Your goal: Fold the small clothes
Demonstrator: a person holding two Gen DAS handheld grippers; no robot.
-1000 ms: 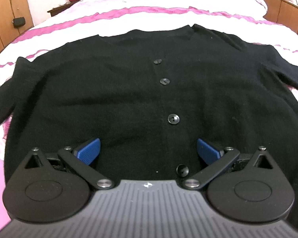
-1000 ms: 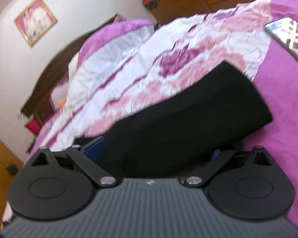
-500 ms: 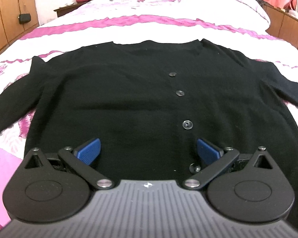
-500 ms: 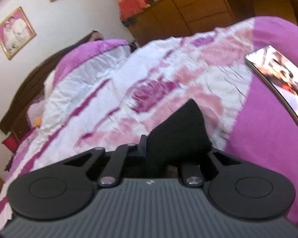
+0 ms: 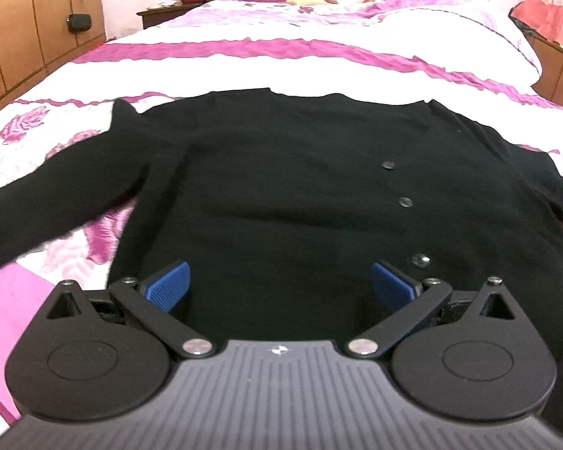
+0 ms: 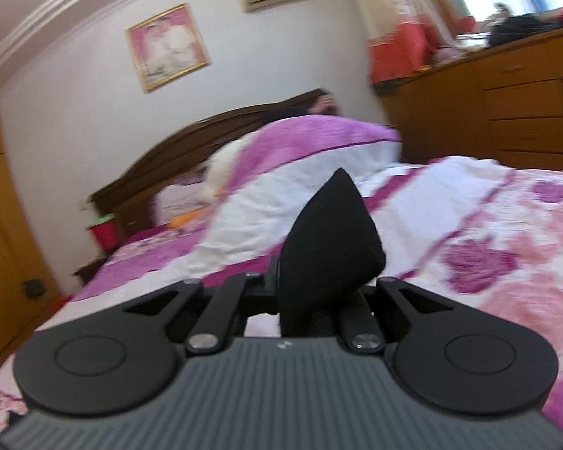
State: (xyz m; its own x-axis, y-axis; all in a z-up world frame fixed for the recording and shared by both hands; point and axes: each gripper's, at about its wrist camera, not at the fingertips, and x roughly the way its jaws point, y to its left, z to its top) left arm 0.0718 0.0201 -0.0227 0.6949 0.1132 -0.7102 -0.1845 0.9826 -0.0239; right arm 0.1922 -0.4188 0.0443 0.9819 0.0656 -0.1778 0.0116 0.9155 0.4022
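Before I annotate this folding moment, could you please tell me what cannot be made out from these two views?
- Left wrist view: the black cardigan hem and lowest button, hidden behind the left hand-held gripper; its right sleeve, cut off by the frame edge.
- Right wrist view: the fingertips of the right hand-held gripper, covered by the pinched sleeve end; the rest of the garment lies out of frame.
- Right wrist view: the framed picture, blurred by motion.

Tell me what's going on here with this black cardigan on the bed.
A person with two handheld grippers is starting to fold a black cardigan spread flat on a pink floral bedspread. The right gripper has its jaws shut on a sleeve end, lifted off the bed. The left gripper hovers open over the hem.
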